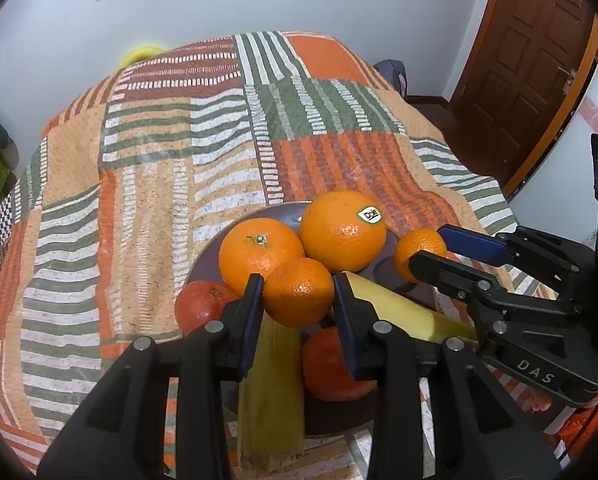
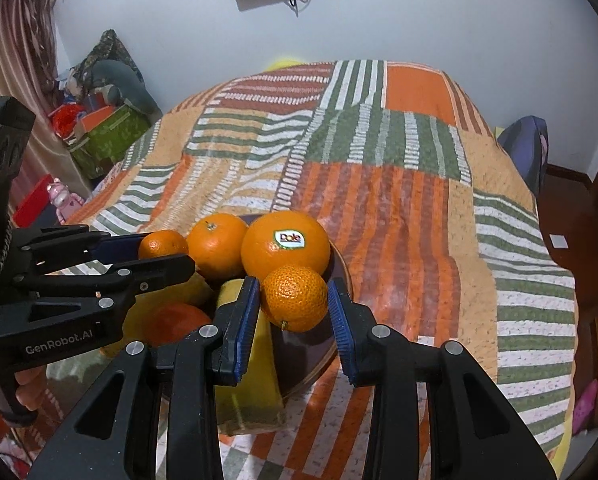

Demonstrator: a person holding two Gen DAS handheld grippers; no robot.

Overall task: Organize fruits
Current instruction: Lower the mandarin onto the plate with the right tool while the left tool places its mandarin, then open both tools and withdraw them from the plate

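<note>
A dark plate (image 1: 283,210) on the patchwork cloth holds two large oranges, one with a Dole sticker (image 1: 343,230) (image 2: 285,246), yellow fruit (image 1: 271,392) and reddish fruit (image 1: 201,304). My left gripper (image 1: 297,294) is shut on a small mandarin (image 1: 299,292) above the plate; it also shows in the right wrist view (image 2: 163,244). My right gripper (image 2: 293,300) is shut on another small mandarin (image 2: 295,298) at the plate's right side, also seen in the left wrist view (image 1: 417,252).
The patchwork cloth (image 1: 159,160) covers a bed-like surface reaching to the white wall. A wooden door (image 1: 531,60) stands at the right. Boxes and toys (image 2: 99,136) lie on the floor at the left.
</note>
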